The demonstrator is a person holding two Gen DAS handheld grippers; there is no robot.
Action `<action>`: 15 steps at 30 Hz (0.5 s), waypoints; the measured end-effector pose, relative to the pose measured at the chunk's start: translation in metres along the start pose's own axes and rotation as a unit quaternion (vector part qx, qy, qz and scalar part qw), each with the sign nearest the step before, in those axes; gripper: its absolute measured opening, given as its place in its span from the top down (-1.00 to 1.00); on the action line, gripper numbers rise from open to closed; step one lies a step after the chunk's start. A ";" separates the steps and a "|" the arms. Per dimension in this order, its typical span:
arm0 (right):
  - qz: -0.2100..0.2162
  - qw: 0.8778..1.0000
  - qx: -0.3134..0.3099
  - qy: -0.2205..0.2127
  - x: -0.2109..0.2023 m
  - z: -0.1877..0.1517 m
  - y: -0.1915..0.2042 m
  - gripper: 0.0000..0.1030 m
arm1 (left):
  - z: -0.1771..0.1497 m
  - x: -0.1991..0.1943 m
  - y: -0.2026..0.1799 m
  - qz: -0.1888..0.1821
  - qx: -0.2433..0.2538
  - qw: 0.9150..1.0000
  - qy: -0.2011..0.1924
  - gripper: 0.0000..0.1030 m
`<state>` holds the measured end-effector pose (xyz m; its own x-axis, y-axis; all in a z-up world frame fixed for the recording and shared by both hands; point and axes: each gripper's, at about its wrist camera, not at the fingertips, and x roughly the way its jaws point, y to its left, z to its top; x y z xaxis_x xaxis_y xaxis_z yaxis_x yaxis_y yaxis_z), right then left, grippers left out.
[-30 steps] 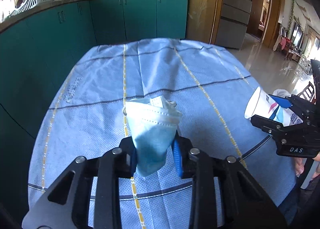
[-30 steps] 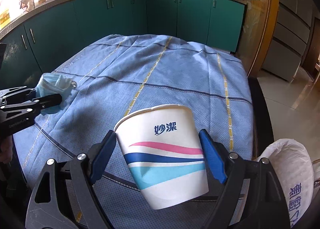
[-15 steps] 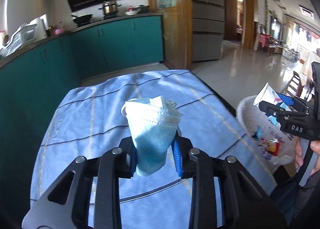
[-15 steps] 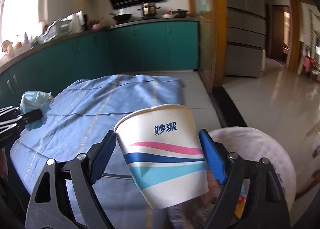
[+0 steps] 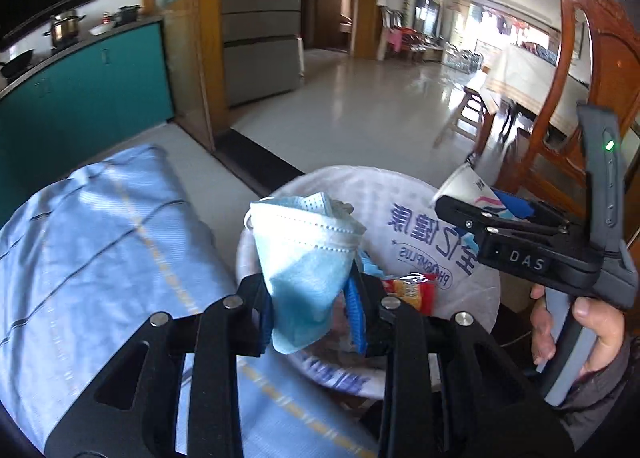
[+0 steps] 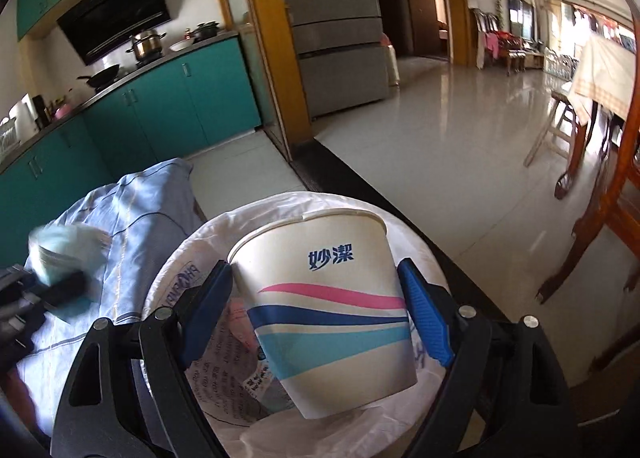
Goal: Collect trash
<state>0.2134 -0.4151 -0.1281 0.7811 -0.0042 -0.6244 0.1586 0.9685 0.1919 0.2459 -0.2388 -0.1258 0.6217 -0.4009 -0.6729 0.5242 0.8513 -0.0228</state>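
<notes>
Left wrist view: we are pinching a blue mask (image 5: 306, 258) in our left gripper (image 5: 310, 314), its jaws nearly closed on the fabric, hanging above the bin (image 5: 404, 194) beside the table (image 5: 92, 242). Our right gripper (image 6: 318, 314) is holding a paper cup (image 6: 332, 310) tilted over the same bin (image 6: 280, 202), jaws spread wide and pressing on its sides. Wrappers (image 5: 408, 290) are lying inside the bin.

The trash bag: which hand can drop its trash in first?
Probably the right. Its gripper holds the paper cup over the open trash bag; the left gripper's face mask is only at the rim.
</notes>
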 end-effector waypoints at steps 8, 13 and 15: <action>-0.010 0.999 0.029 -0.021 -0.002 0.004 -0.008 -0.83 | -0.006 0.018 -0.009 0.014 0.010 1.000 -0.012 -0.72; 0.019 0.996 0.055 -0.065 -0.015 0.005 -0.008 -0.93 | -0.018 -0.023 0.015 0.078 0.006 0.997 -0.029 -0.84; 0.011 0.994 0.049 -0.099 -0.026 0.001 -0.001 -0.93 | -0.024 -0.048 0.025 0.102 -0.009 0.994 -0.037 -0.89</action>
<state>0.1930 -0.4165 -0.1115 0.8872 -0.0415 -0.4596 0.1901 0.9403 0.2822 0.2152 -0.1896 -0.1120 0.7557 -0.2416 -0.6087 0.3723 0.9232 0.0958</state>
